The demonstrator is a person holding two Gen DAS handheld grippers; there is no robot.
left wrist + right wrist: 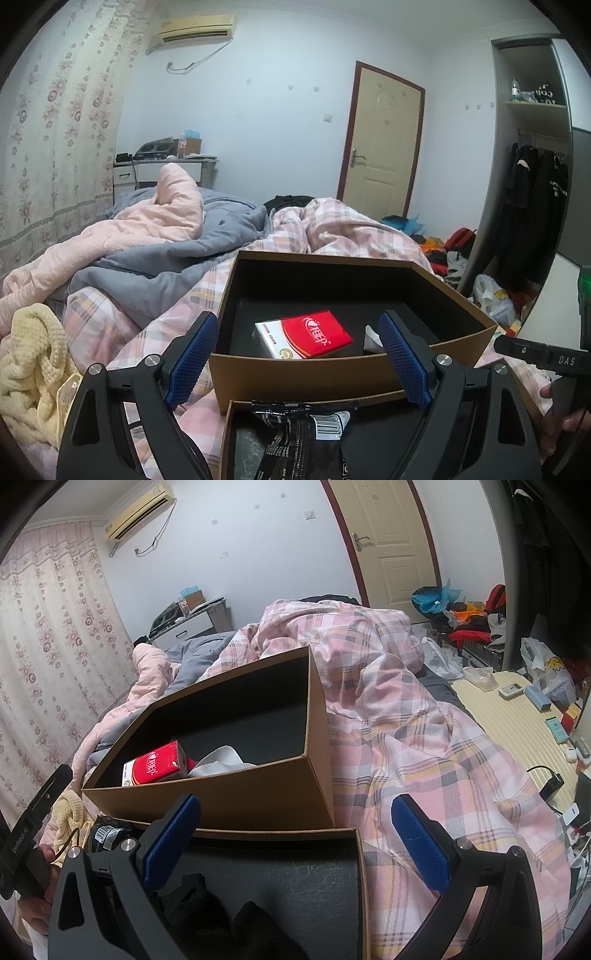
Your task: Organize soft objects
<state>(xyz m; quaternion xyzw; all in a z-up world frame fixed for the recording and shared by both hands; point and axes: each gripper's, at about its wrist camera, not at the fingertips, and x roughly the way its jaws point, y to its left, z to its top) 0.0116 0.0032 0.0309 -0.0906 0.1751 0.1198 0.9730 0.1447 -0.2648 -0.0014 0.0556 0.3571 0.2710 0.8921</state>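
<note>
- Hovering over two brown cardboard boxes on the bed, the left gripper (pixel 295 358) and right gripper (pixel 295 842) are being held with fingers apart, nothing between them.
- A red tissue pack (pixel 308 334) and white cloth (pixel 221 760) are being kept in the far box (pixel 258 797), likely as sorted items.
- A yellow knitted cloth (pixel 33 358) is lying unsorted beside the near box (pixel 360 886), among rumpled plaid bedding (pixel 424 738).

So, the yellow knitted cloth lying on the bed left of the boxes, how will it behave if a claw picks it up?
The yellow knitted cloth lies crumpled in loose folds, so it will probably hang floppy and trail. Its chunky knit looks grippy rather than slippery, and likely light. A tag sticks out at its edge, which might snag.
</note>
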